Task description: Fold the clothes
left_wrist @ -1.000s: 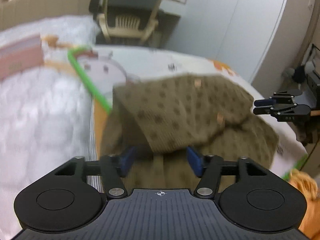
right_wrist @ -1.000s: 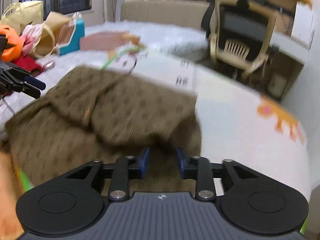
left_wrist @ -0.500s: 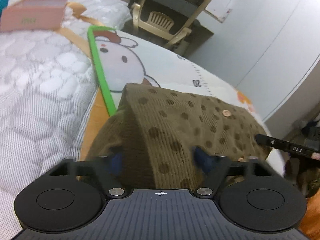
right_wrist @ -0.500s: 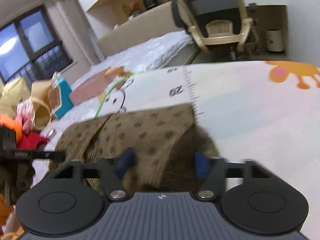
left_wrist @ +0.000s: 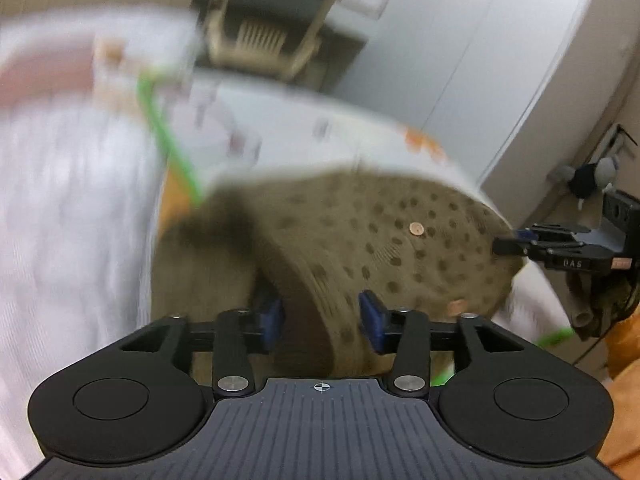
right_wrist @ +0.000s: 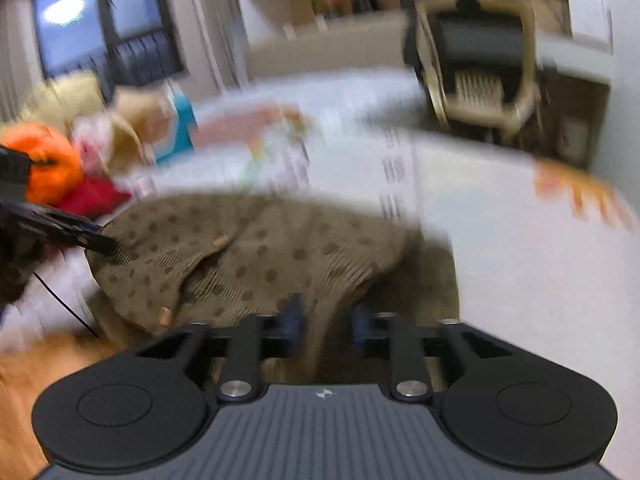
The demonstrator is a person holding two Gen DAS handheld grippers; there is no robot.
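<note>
An olive-brown knitted garment with dark dots and small buttons (left_wrist: pixel 380 240) lies bunched on a printed play mat (left_wrist: pixel 304 120). In the left wrist view a thick fold of it runs between the blue pads of my left gripper (left_wrist: pixel 322 320), which is shut on it. My right gripper (right_wrist: pixel 326 320) is likewise shut on a fold of the garment (right_wrist: pixel 248 256). Each view shows the other gripper pinching the garment's far edge: the right gripper (left_wrist: pixel 508 245) and the left gripper (right_wrist: pixel 102 245). Both views are blurred.
A white quilted mattress (left_wrist: pixel 72 208) borders the mat's green edge (left_wrist: pixel 168 132). A beige chair (right_wrist: pixel 476 60) stands beyond the mat, with white cabinets (left_wrist: pixel 480 60) beside it. Bags and an orange item (right_wrist: pixel 48 164) are piled at the left. Orange cloth (left_wrist: pixel 624 360) lies near me.
Both grippers were wide open around the garment half a second ago; now their pads have closed on its folds. Both cameras are moving and the garment's near edge has risen.
</note>
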